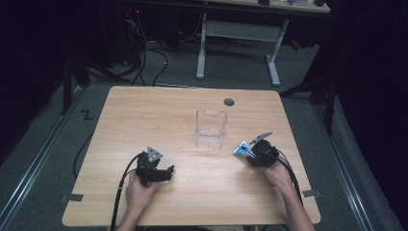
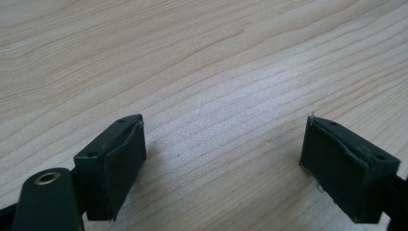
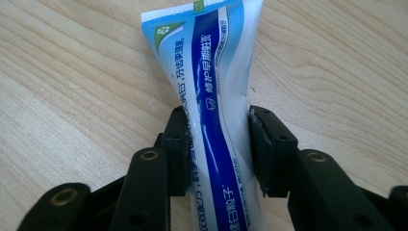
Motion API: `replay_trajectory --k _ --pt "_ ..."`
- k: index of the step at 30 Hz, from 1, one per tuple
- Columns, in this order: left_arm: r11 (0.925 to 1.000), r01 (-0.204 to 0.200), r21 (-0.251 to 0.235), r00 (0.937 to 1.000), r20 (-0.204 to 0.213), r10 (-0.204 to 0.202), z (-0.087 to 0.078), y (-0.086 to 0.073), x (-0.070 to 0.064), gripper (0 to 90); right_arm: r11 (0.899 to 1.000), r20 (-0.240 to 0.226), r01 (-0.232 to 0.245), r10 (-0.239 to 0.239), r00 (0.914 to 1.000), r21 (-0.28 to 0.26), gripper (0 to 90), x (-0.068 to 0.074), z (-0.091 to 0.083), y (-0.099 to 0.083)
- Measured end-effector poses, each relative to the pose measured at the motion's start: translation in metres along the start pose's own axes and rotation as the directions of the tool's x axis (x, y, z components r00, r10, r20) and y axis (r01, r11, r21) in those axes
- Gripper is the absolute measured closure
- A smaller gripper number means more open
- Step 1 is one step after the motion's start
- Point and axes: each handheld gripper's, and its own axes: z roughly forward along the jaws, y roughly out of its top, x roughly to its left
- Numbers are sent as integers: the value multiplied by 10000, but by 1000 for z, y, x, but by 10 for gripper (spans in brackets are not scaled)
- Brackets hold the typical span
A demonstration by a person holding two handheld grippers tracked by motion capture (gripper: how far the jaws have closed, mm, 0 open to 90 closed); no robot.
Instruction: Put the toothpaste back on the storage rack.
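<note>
Your blue-and-white squeezable toothpaste tube [image 3: 219,120] sits pinched between the two black pads of your right claw [image 3: 216,144], its flat crimped end pointing away from you over the pale wood-grain worktop [image 1: 192,192]. It seems lifted just off the surface, though that is hard to judge. Nearby, toward the middle, stands a clear plastic square container [image 1: 210,128]. Your left claw [image 2: 223,159] rests released, jaws wide apart.
</note>
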Motion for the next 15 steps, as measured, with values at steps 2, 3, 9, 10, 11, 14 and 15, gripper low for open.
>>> replay_trajectory --k 2,3,9,10,11,14,15 --pt "10000 10 -3 10000 7 -10 0 0 0 162 9999 -16 -25 25 10000 100 649 0 0 1" --pt "10000 6 1 10000 6 -6 0 0 0 162 9998 -3 18 -18 10000 211 661 0 0 2" --pt "10000 17 -16 10000 -1 -17 0 0 0 162 9985 59 268 -271 9996 479 700 -1 -3 6" --pt "10000 13 -15 10000 0 -13 0 0 0 162 9987 30 170 -171 9998 475 703 -1 -3 6" --pt "10000 17 -16 10000 -2 -17 0 0 0 162 9987 39 185 -187 9998 465 706 -1 -4 6" --pt "10000 16 -16 10000 0 -16 0 0 0 162 9992 50 194 -196 9998 361 709 -1 -5 5" --pt "10000 15 -16 10000 1 -15 0 0 0 162 9996 -39 119 -118 9999 250 709 -2 -6 5"
